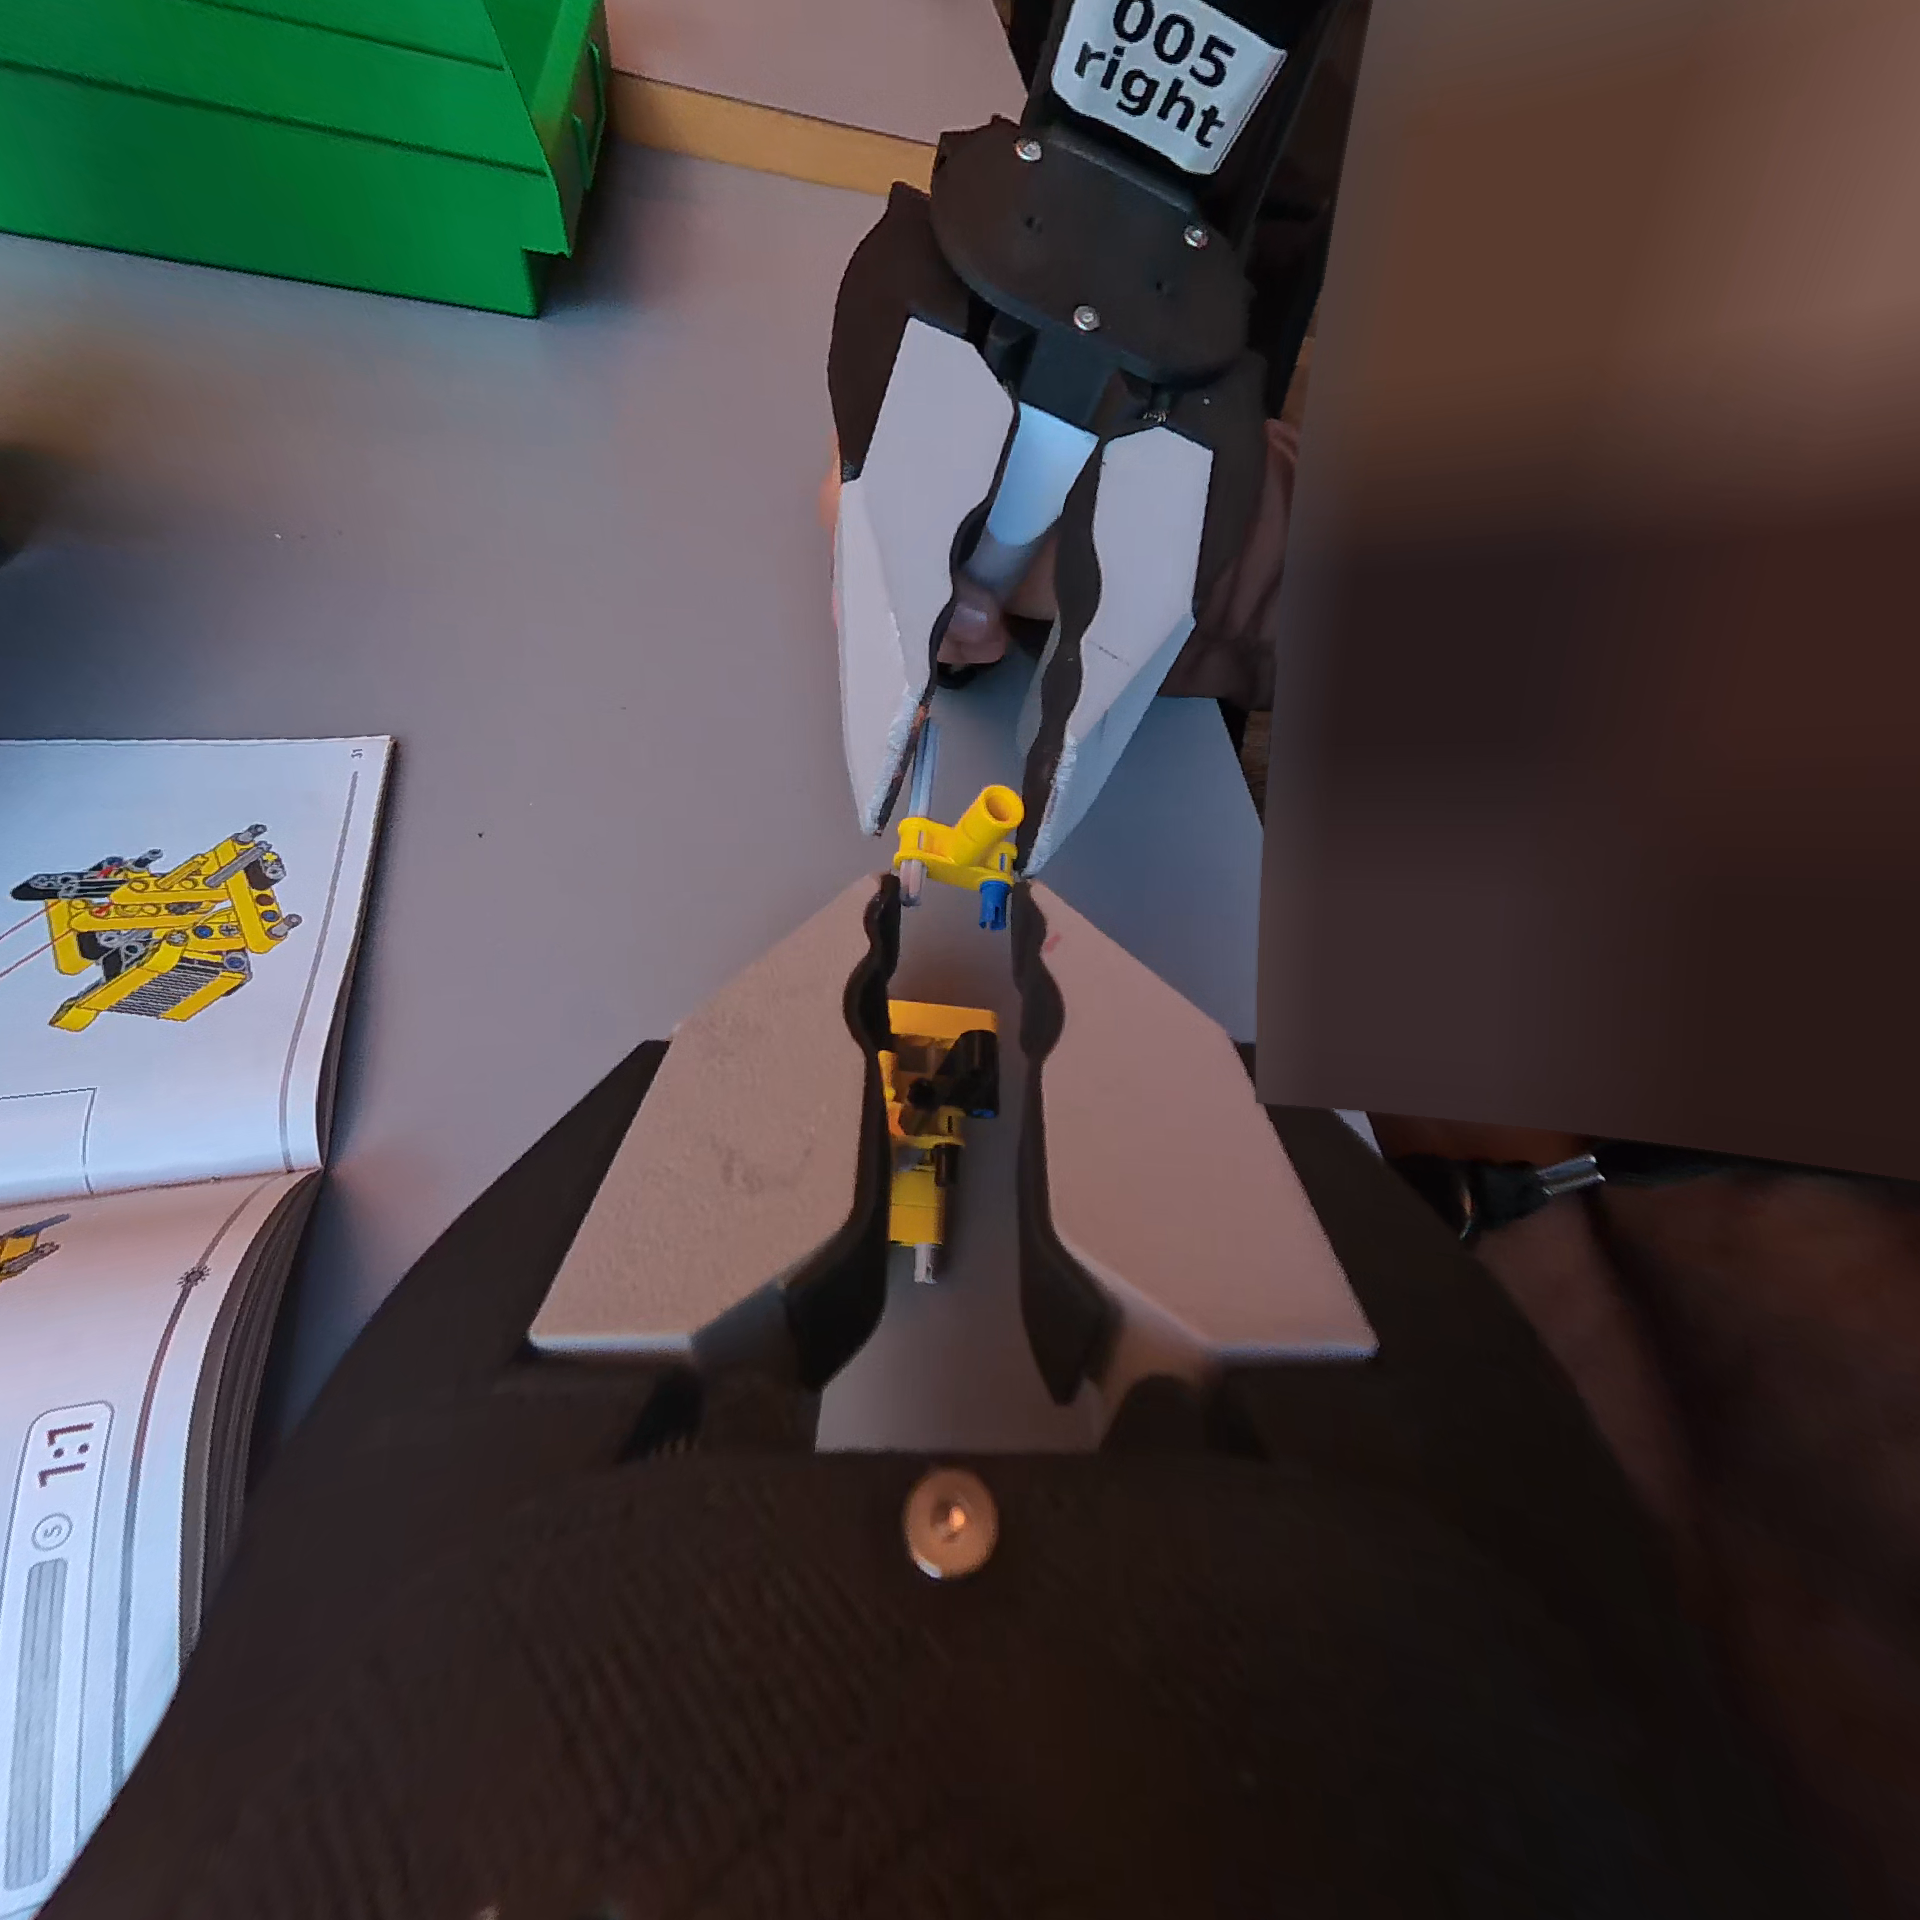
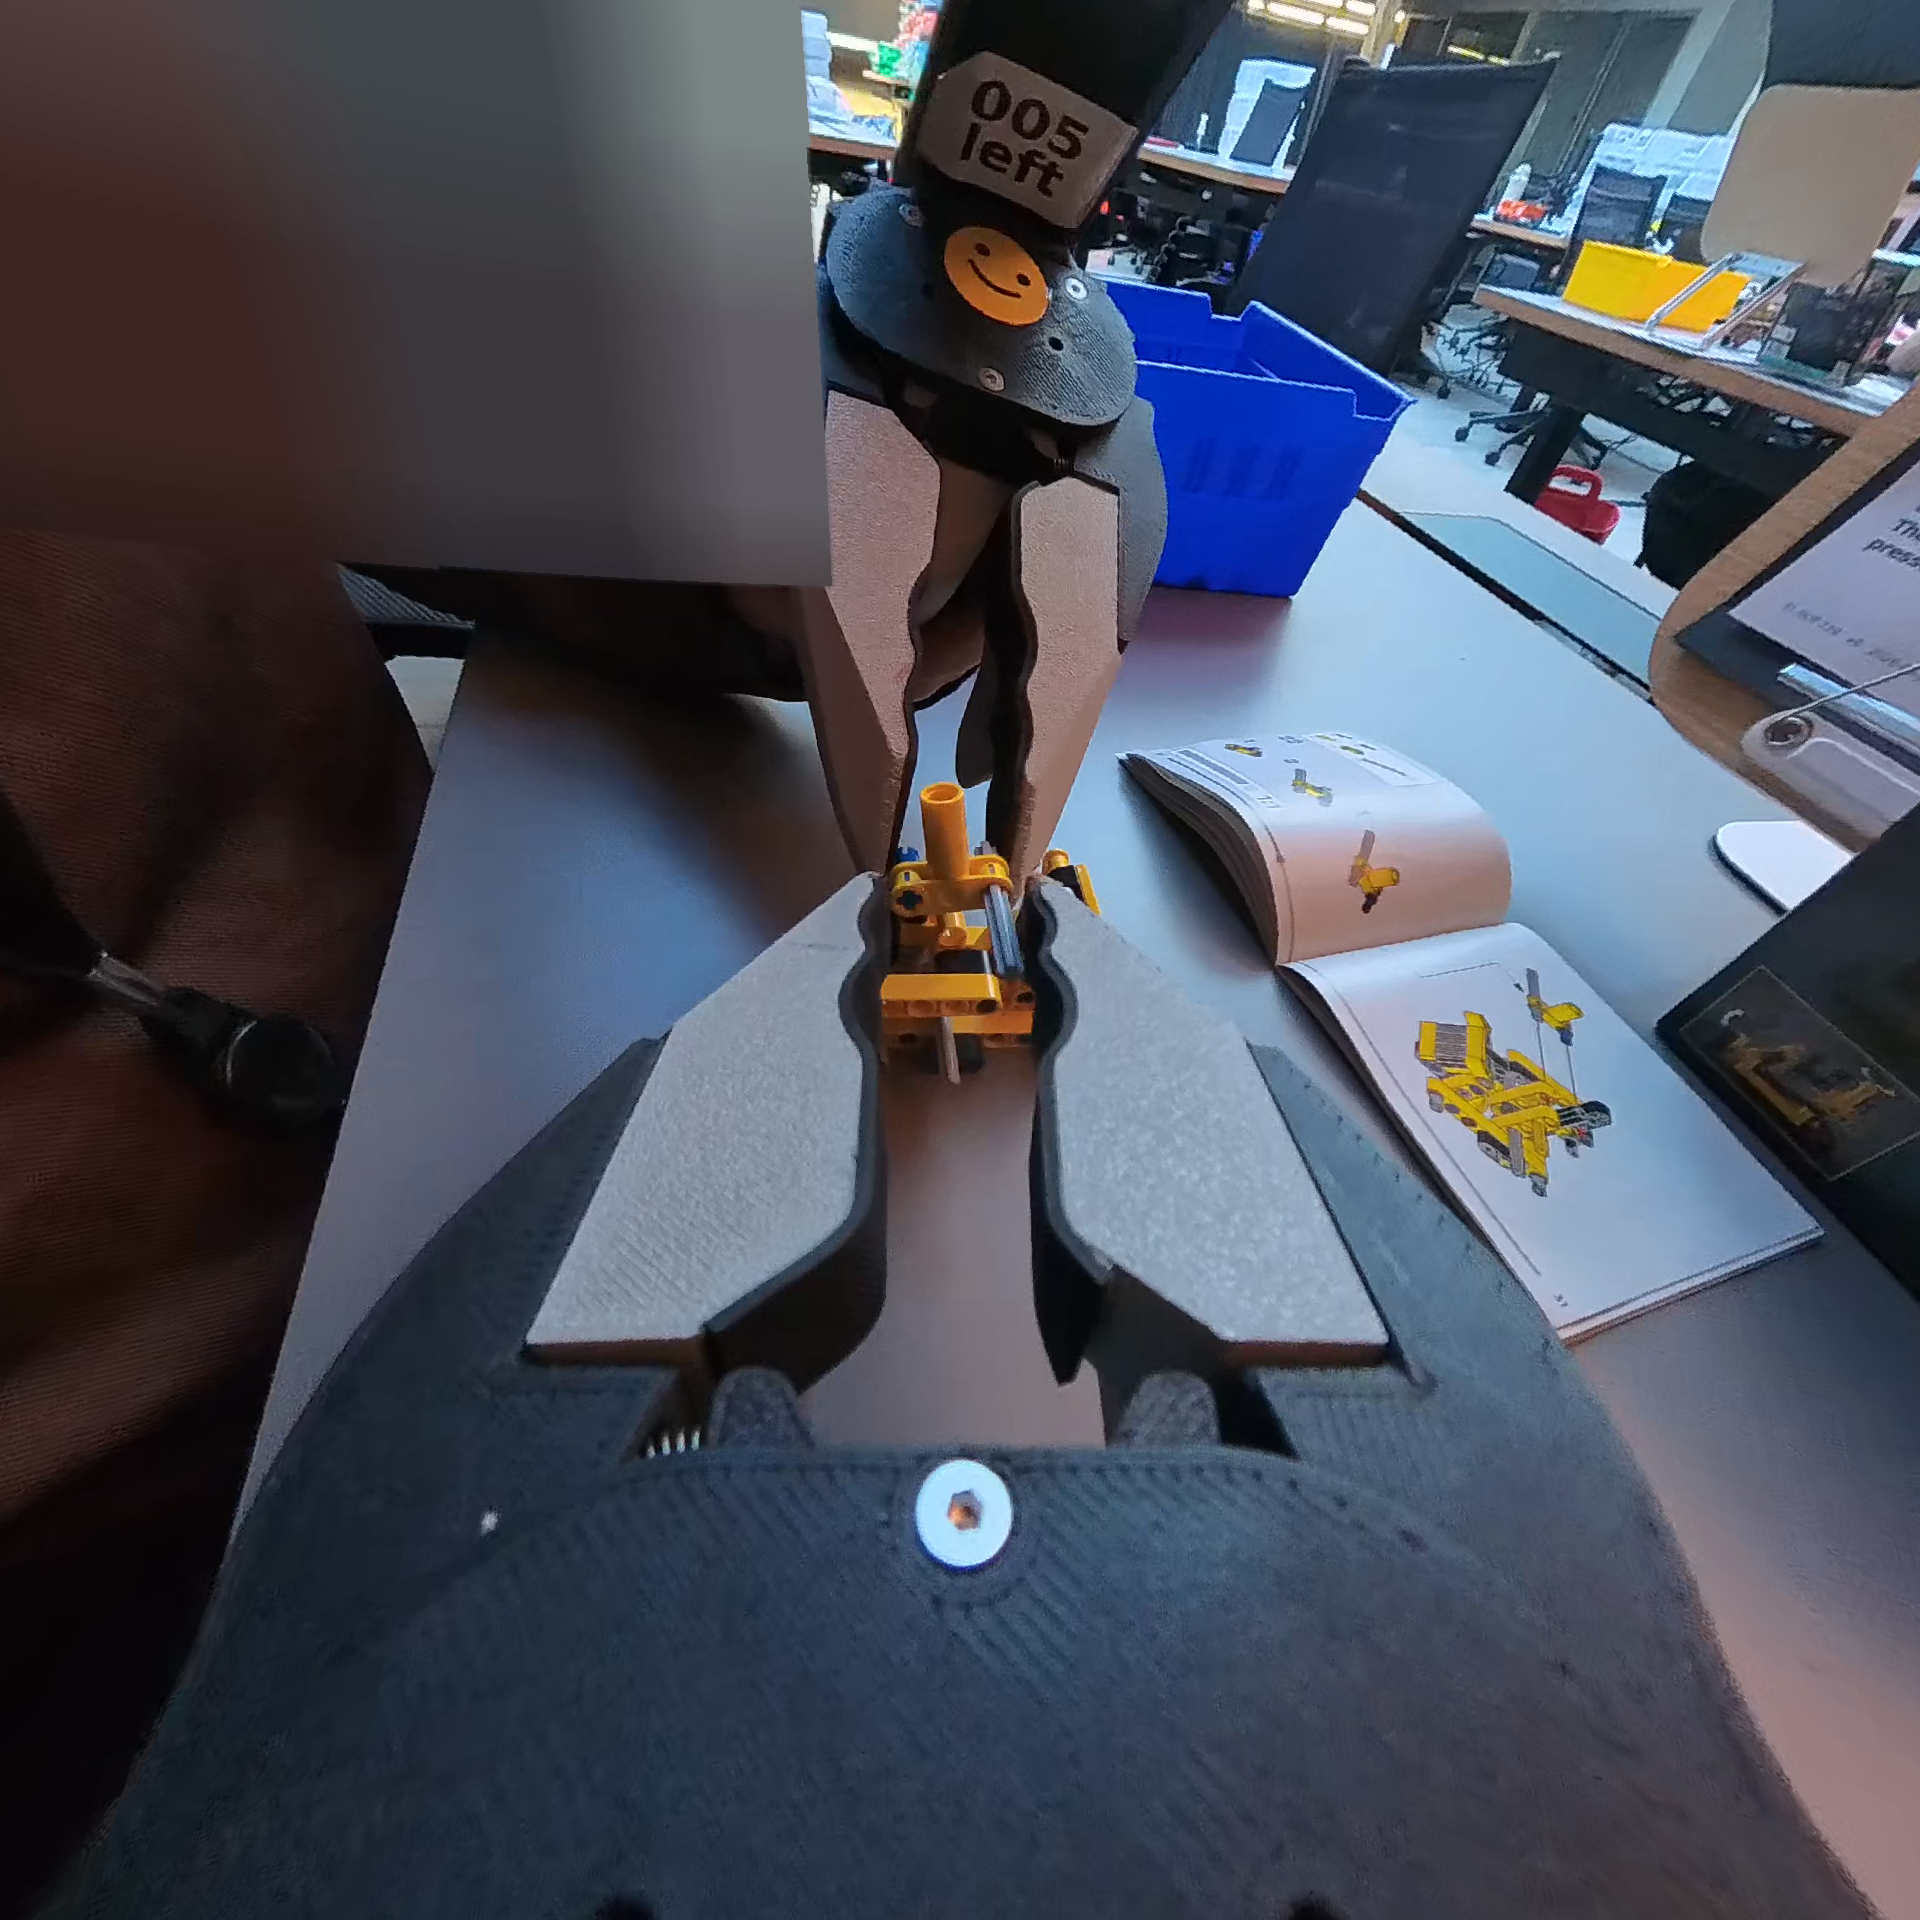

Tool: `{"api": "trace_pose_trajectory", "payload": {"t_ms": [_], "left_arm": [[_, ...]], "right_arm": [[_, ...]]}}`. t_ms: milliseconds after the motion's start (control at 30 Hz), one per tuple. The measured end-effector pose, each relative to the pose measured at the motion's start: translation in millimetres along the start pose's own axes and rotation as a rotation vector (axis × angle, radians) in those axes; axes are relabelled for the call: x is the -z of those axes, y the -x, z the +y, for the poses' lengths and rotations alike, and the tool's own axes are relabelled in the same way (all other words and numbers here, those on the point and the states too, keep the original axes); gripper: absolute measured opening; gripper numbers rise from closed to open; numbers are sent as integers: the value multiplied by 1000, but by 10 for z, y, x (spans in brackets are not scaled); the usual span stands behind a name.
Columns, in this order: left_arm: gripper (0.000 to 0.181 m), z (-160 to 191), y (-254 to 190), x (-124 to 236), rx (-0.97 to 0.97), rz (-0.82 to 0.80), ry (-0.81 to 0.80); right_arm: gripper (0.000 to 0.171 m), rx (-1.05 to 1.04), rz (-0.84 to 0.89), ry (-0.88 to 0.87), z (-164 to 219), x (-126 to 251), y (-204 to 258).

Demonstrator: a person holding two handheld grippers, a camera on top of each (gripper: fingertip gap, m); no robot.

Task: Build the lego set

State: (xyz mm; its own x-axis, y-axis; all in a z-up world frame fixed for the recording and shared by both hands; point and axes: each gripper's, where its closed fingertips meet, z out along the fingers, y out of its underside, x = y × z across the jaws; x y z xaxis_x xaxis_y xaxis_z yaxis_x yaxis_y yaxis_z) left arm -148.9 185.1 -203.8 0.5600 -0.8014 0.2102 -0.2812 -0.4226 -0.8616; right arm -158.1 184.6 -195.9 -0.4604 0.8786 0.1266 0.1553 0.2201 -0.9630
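- The right tool [image 2: 951, 894] was pinching a small yellow connector sub-assembly [image 2: 951, 878], which carried a grey axle [image 2: 1000, 914] and a blue pin [image 1: 992, 906]. Its fingertips closed on the two ends of the piece, probably so the pin stayed exposed for insertion.
- The left tool [image 1: 951, 894] was pressed onto the yellow Lego model [image 1: 935, 1101], which sat deep between its fingers, just above the surface [image 1: 582, 582]. This grip appeared meant to steady the model as a fixed base.
- The two tools met nearly tip to tip, the sub-assembly lying between them and just beside the model. Whether the parts were already seated could not be told.
- The right tool pointed toward the left one, angled downward; part of the person's hand [image 1: 977, 623] showed behind its fingers.
- The open instruction booklet [image 2: 1475, 1060] lay flat beside the work, presumably for reference.
- A blue bin [image 2: 1257, 457] and green bins [image 1: 291, 135] stood farther off.
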Motion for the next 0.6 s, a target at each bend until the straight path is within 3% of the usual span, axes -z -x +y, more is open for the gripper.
{"api": "trace_pose_trajectory", "payload": {"t_ms": [533,600], "left_arm": [[19,29,-61,-13,6,42,16],[27,51,-31,2,4,21,36]], "right_arm": [[19,21,-35,1,2,0,79],[20,-8,-33,17,45,0,46]]}}
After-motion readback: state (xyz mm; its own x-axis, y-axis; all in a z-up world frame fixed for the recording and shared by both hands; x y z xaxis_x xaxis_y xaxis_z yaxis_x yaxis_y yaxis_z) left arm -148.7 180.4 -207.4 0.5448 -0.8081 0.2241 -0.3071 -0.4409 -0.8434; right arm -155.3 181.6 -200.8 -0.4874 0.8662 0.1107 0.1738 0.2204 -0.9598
